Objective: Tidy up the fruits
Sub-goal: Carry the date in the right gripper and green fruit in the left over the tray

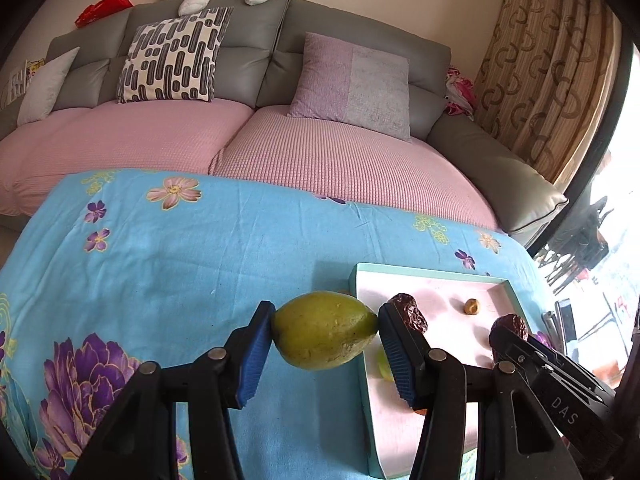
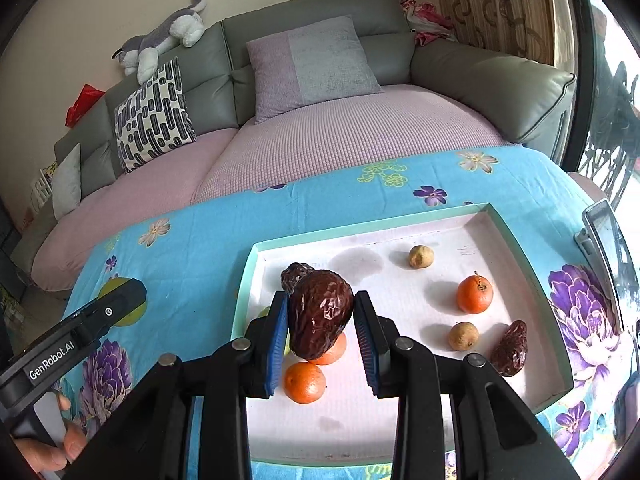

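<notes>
Blue pads of the left hand-held gripper pinch a green lemon by its tapered ends above the counter; it could squirt free. The right hand-held gripper clamps a wrinkled date over the tray, and a drop might scatter the oranges.

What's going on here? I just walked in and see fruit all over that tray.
A person is sorting fruit with a hand-held gripper in each hand. The left hand-held gripper clamps a green lemon over the blue floral cloth, beside the tray. The right hand-held gripper holds a wrinkled date above the tray, where oranges, other dates and small brown fruits lie.
</notes>
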